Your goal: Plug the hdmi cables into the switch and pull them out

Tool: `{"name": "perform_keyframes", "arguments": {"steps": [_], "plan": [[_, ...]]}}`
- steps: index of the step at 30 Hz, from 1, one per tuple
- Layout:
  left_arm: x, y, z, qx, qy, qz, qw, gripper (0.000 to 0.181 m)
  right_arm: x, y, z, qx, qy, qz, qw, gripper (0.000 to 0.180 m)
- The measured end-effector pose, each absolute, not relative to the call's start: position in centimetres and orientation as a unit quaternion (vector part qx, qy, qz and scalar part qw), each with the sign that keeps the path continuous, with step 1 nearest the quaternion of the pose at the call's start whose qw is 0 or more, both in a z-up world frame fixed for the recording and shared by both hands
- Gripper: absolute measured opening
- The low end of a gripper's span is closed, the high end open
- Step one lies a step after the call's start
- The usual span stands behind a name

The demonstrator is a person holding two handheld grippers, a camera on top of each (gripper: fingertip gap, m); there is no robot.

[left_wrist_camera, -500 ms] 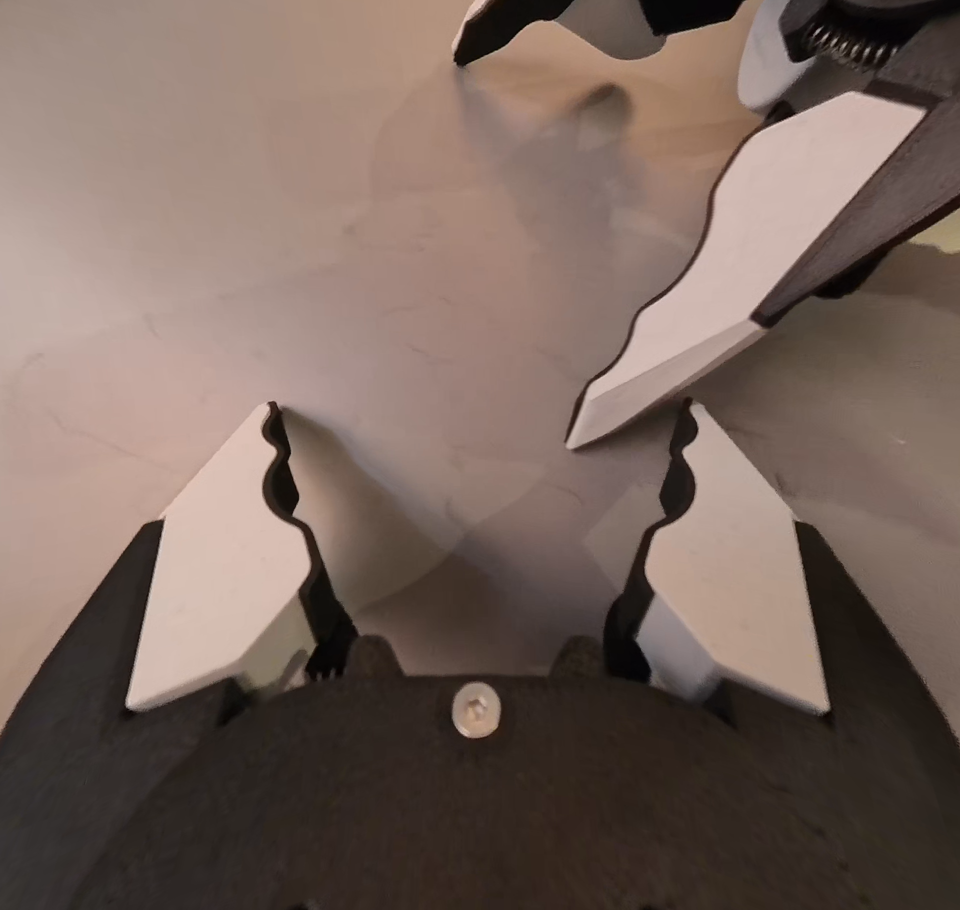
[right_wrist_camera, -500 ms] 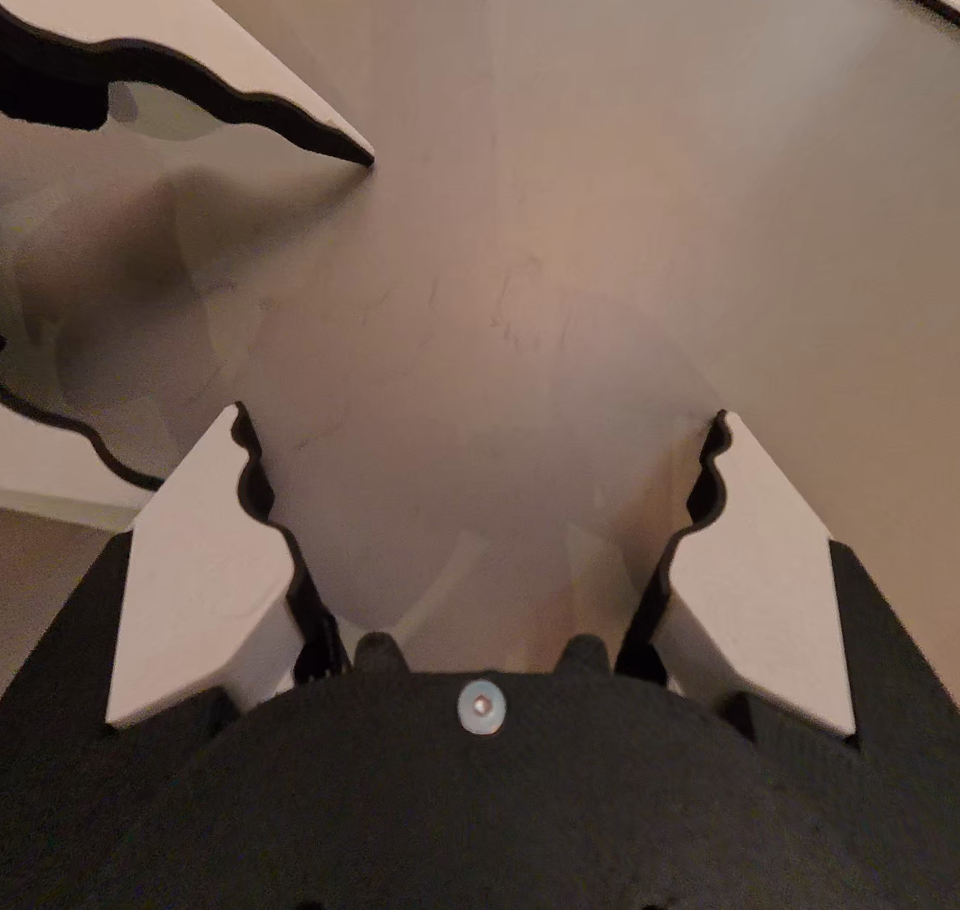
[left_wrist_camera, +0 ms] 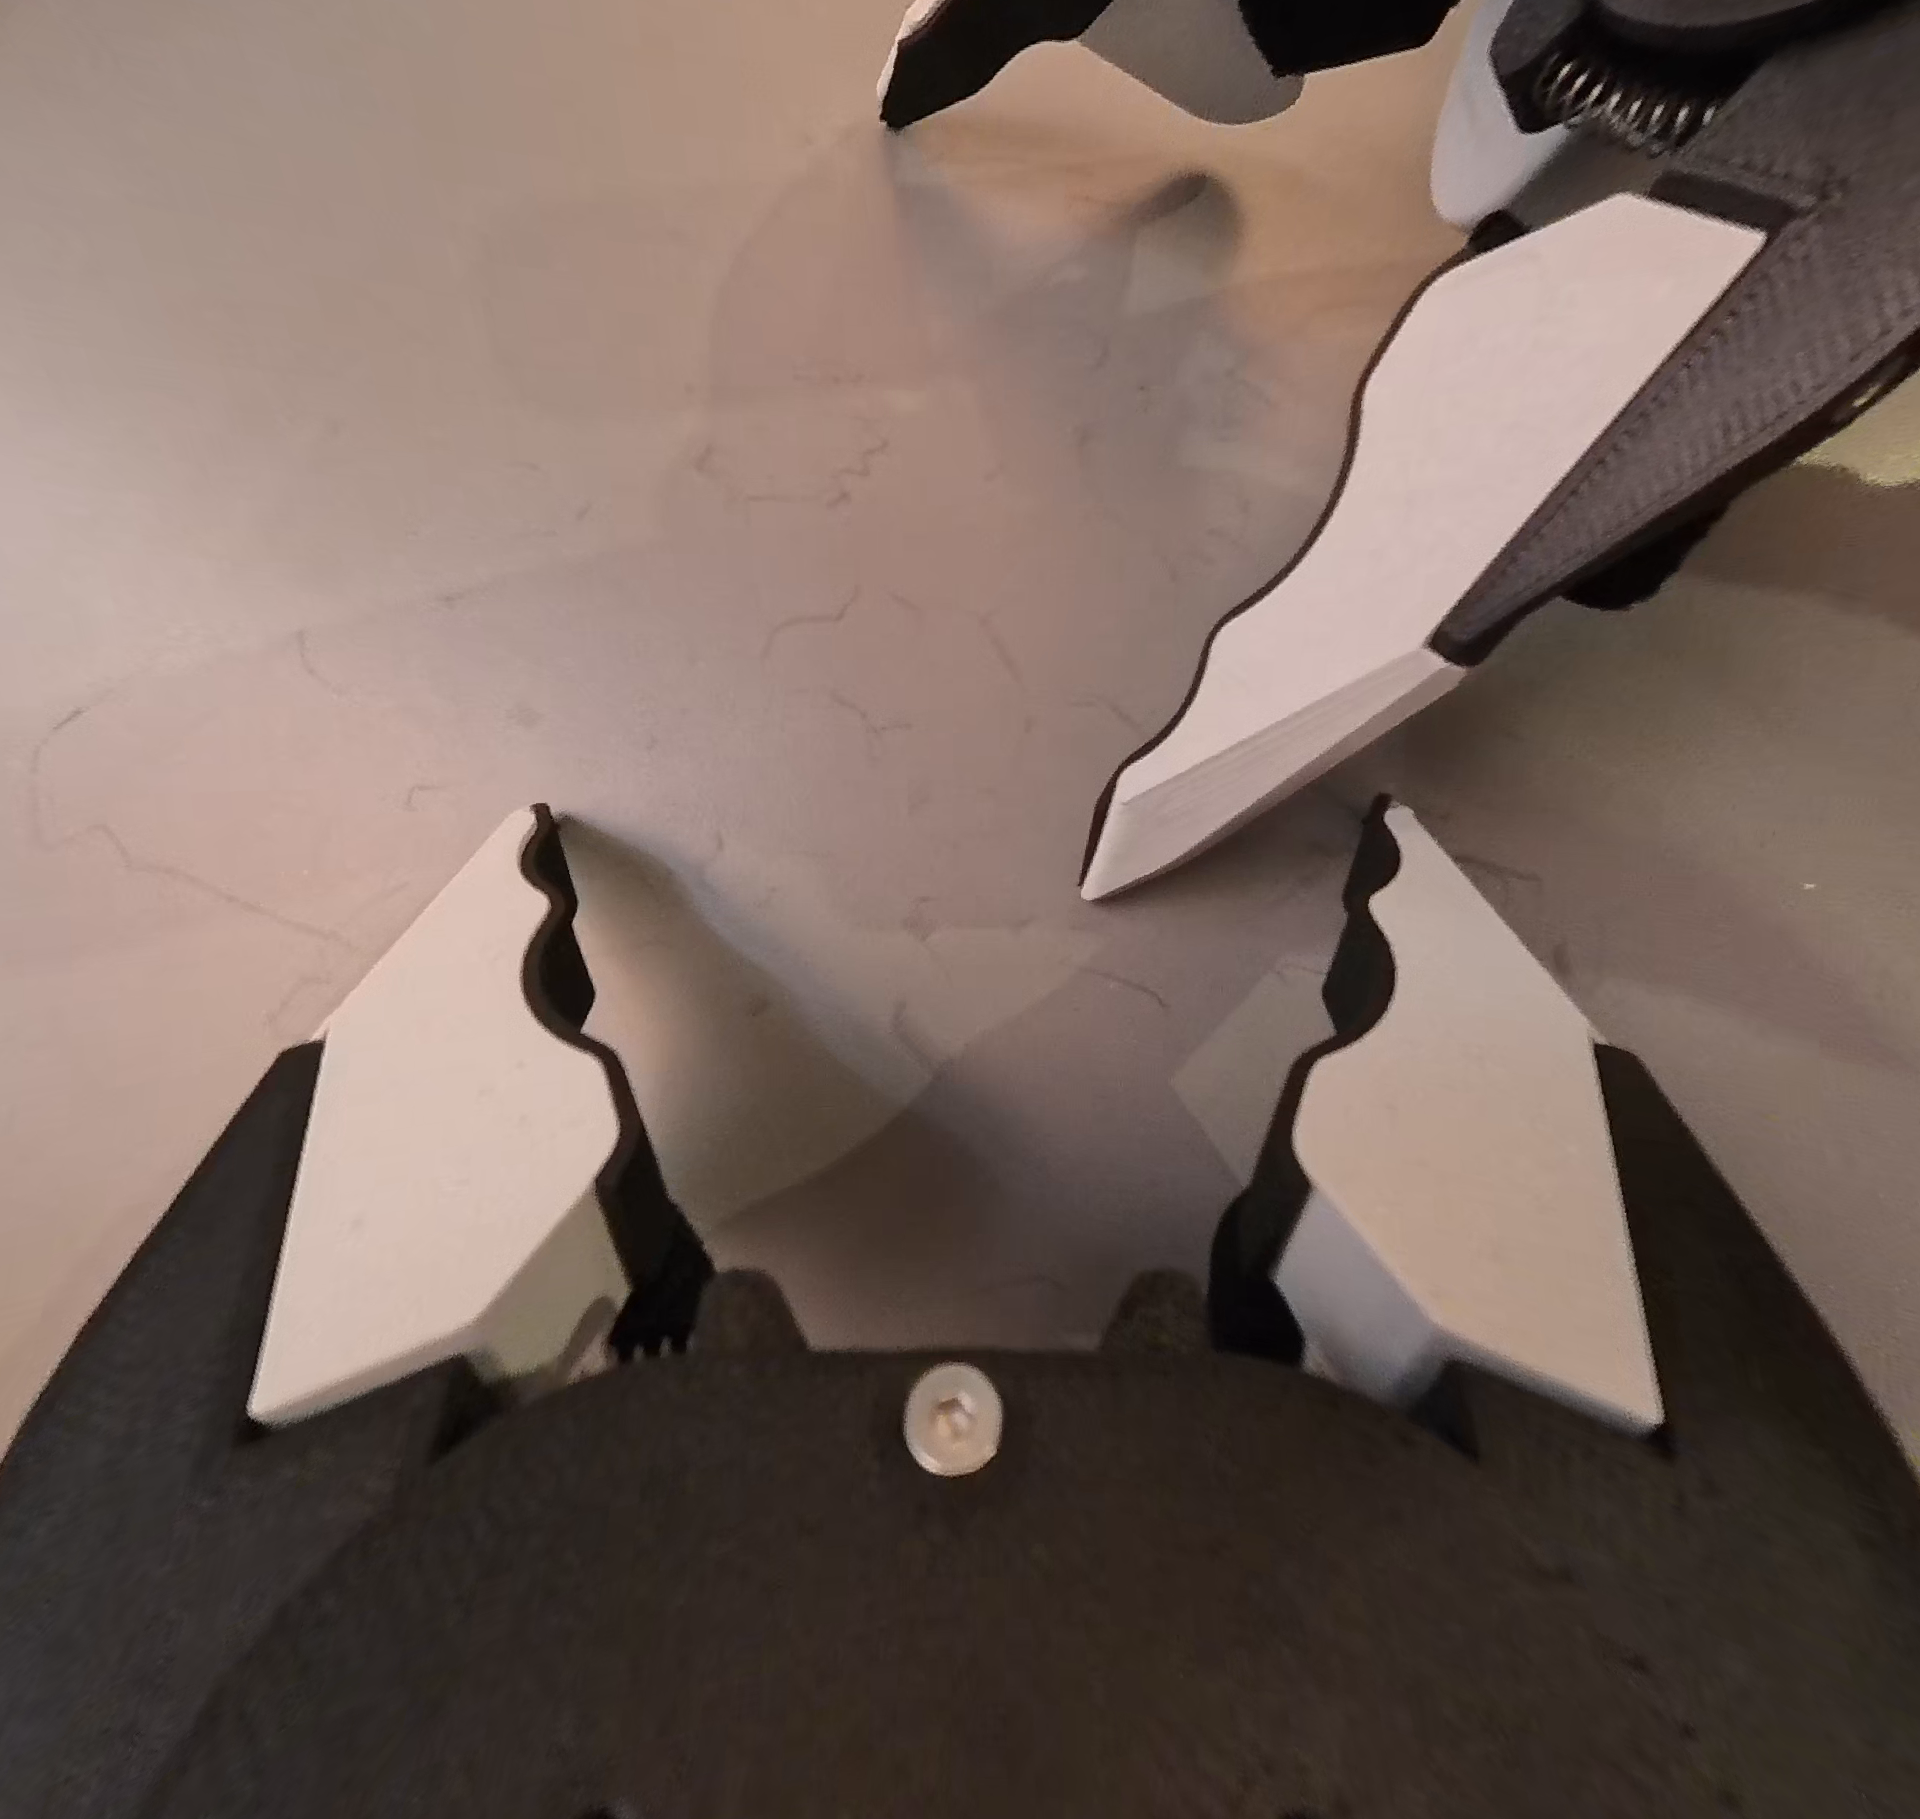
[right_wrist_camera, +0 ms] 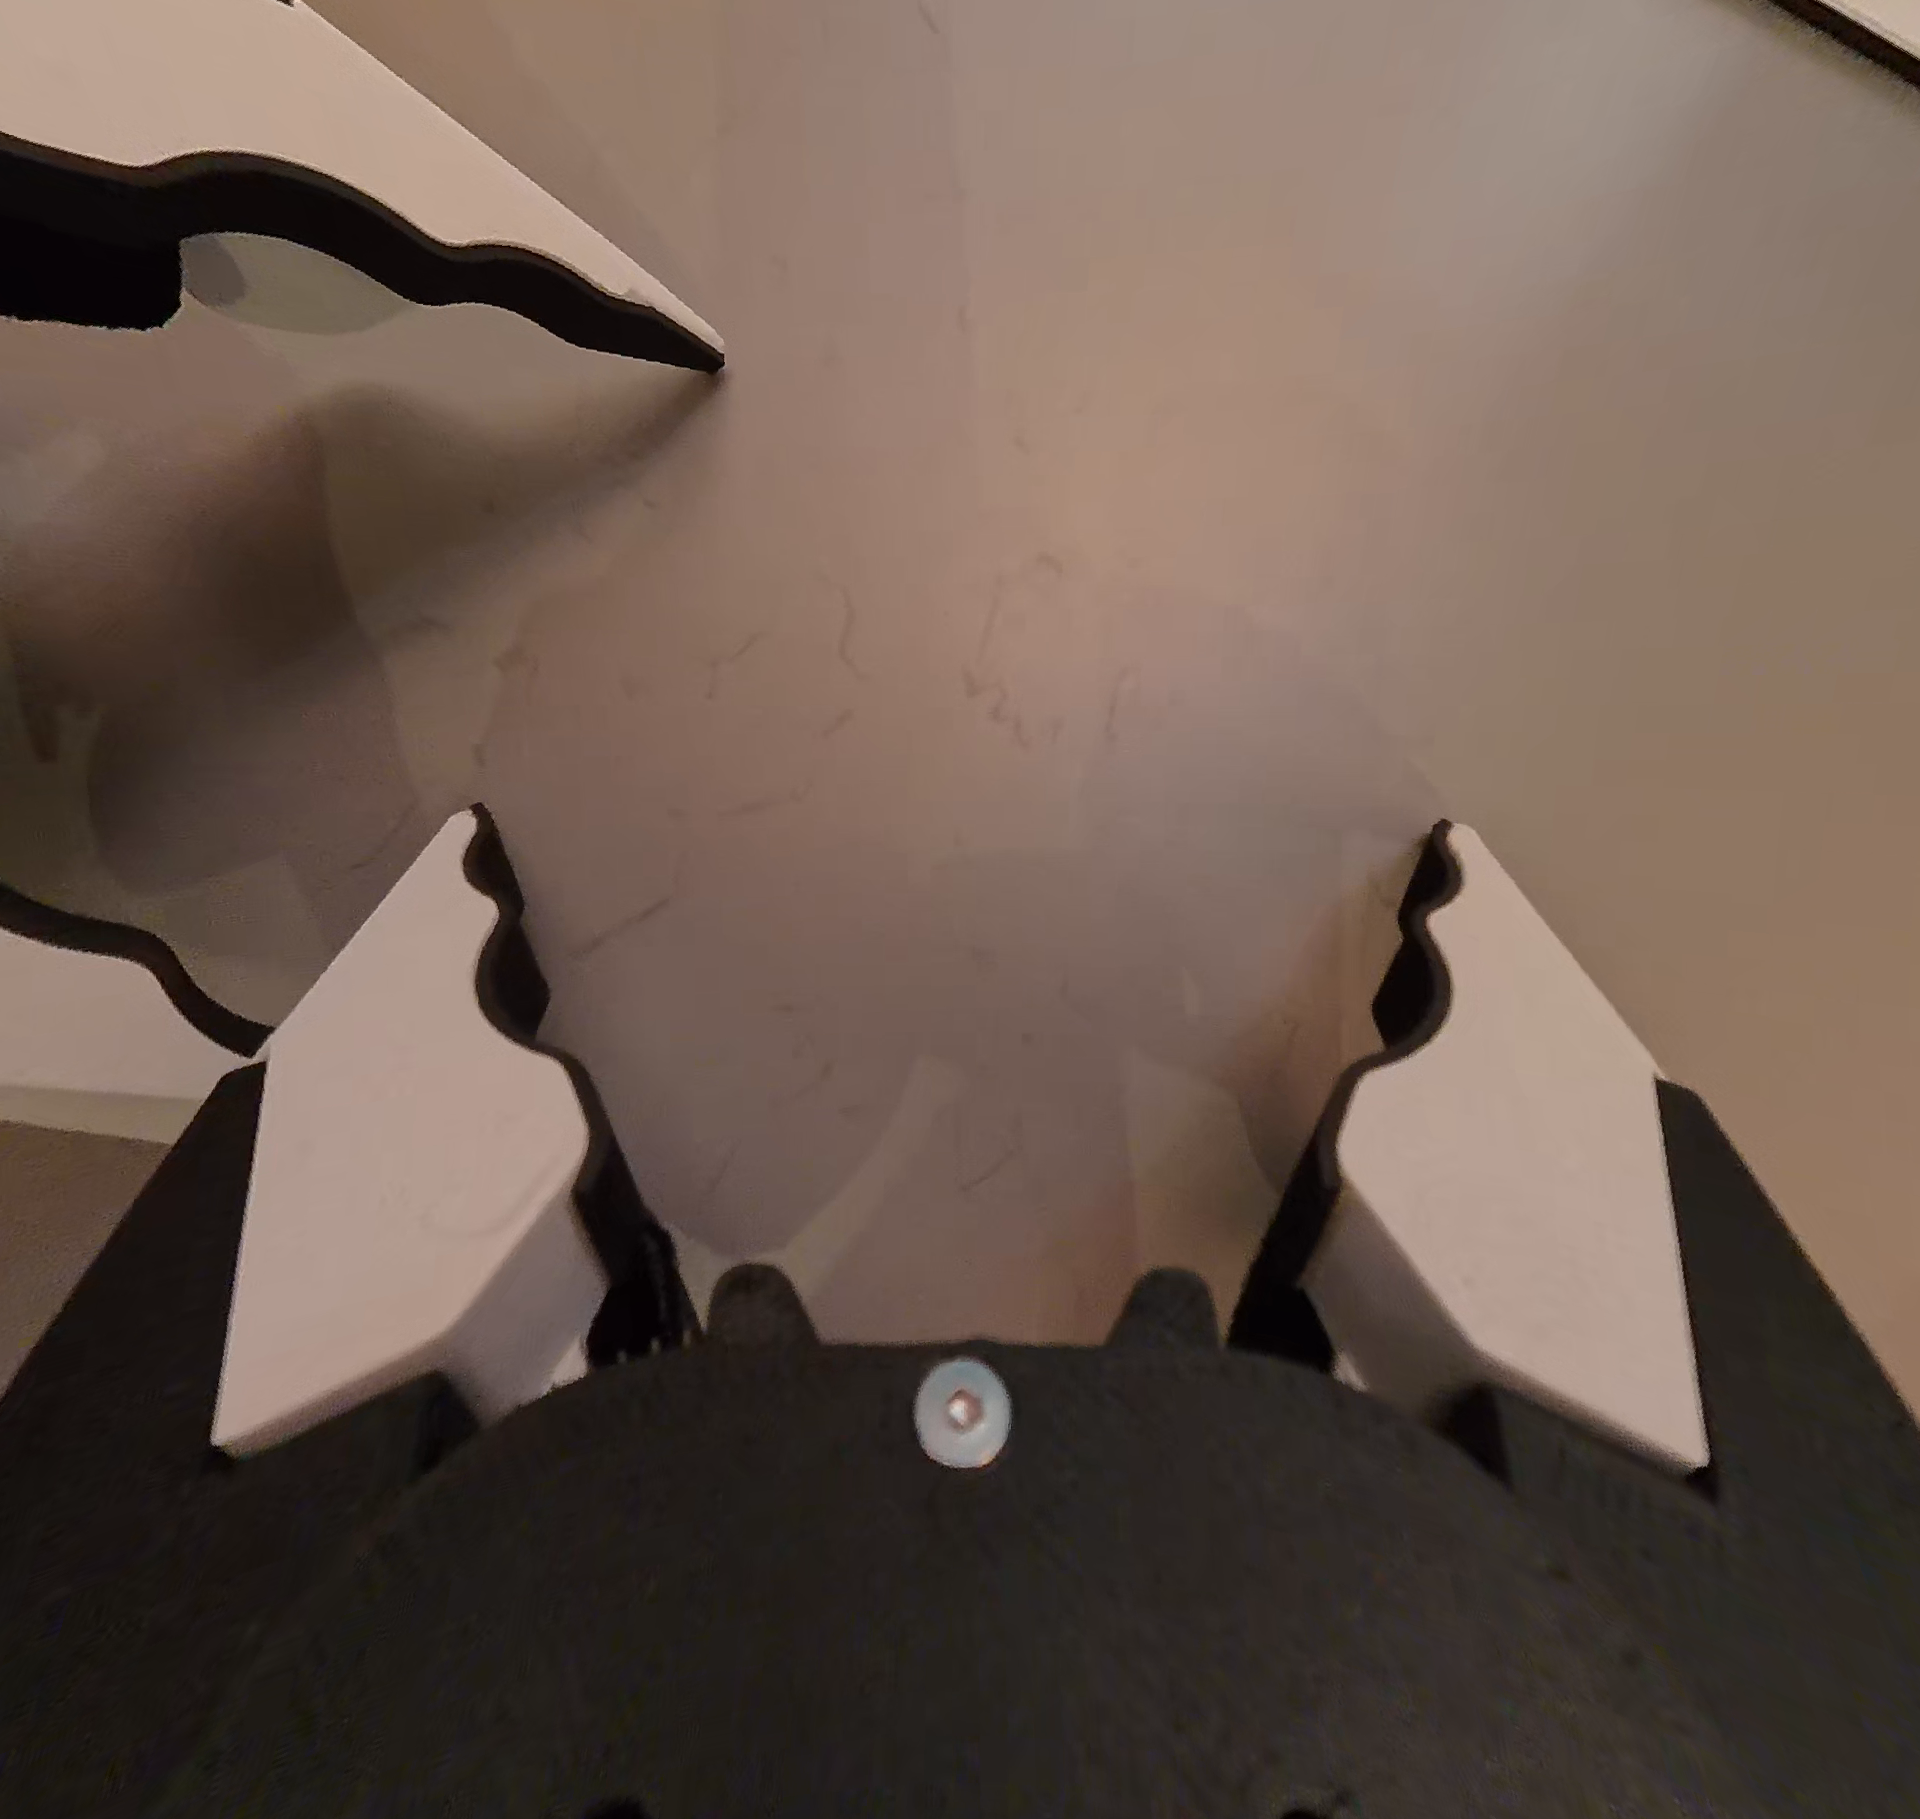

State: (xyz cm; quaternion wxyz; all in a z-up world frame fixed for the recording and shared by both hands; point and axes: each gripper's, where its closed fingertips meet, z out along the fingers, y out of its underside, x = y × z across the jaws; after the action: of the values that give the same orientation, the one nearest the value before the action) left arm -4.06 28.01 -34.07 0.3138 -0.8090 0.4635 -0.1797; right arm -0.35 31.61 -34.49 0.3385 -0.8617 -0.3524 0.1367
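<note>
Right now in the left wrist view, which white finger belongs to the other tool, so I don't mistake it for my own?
Start from the pale veined tabletop filling the view. The left tool's own fingers rise from the black body at the bottom edge. The right tool enters from the top right corner; its nearer finger slants down-left and alone has a coil spring above it.

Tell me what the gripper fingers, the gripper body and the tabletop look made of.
Fingers: smooth matte white plastic, seemingly, with black wavy inner pads.
Body: black plastic, probably 3D-printed; grainy layered texture, one metal screw.
Tabletop: hard, smooth, pale grey with fine veins; stone or laminate, unclear.
</note>
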Motion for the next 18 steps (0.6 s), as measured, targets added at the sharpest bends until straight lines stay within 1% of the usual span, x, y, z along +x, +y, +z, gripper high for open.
{"name": "perform_keyframes", "arguments": {"steps": [18], "plan": [[-3.95,28.00,-34.12,-0.810,0.462,-0.178,0.313,0.145,-1.10,32.52,-34.30,-0.865,-0.339,0.134,0.343,0.160]]}}
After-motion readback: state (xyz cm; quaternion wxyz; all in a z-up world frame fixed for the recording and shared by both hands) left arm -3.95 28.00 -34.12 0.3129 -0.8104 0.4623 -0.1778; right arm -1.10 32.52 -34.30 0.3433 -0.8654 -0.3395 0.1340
